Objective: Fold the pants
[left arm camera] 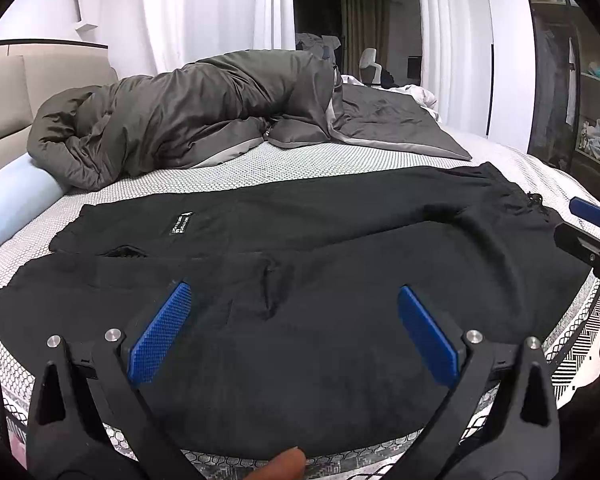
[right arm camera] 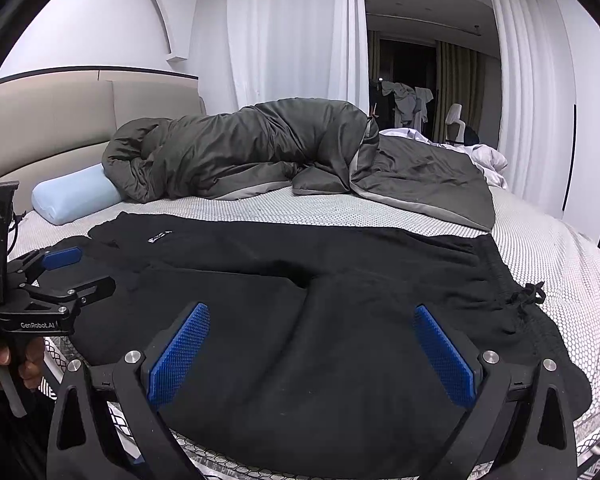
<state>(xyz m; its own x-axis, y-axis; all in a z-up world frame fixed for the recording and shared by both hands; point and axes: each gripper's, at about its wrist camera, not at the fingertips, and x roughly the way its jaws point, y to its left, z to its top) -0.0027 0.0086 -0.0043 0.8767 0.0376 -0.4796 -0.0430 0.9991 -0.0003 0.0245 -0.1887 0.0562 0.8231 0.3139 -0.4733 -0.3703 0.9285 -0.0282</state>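
Observation:
Black pants (left arm camera: 320,248) lie spread flat across the near side of the mattress, waistband and drawstring (left arm camera: 534,200) to the right, legs running left, a small white label (left arm camera: 181,223) on the far leg. In the right wrist view the same pants (right arm camera: 340,300) fill the foreground, drawstring (right arm camera: 528,294) at right. My left gripper (left arm camera: 294,296) hovers open over the near leg, holding nothing. My right gripper (right arm camera: 312,316) is open above the seat area, with no cloth between its blue pads. Each gripper shows at the edge of the other's view: the right gripper (left arm camera: 586,228), the left gripper (right arm camera: 66,270).
A dark grey duvet (left arm camera: 204,116) is heaped along the far side of the bed, with a light blue bolster pillow (left arm camera: 12,204) at the left by the beige headboard (right arm camera: 60,128). The white patterned mattress (right arm camera: 548,248) drops off at its near edge. White curtains and shelving stand behind.

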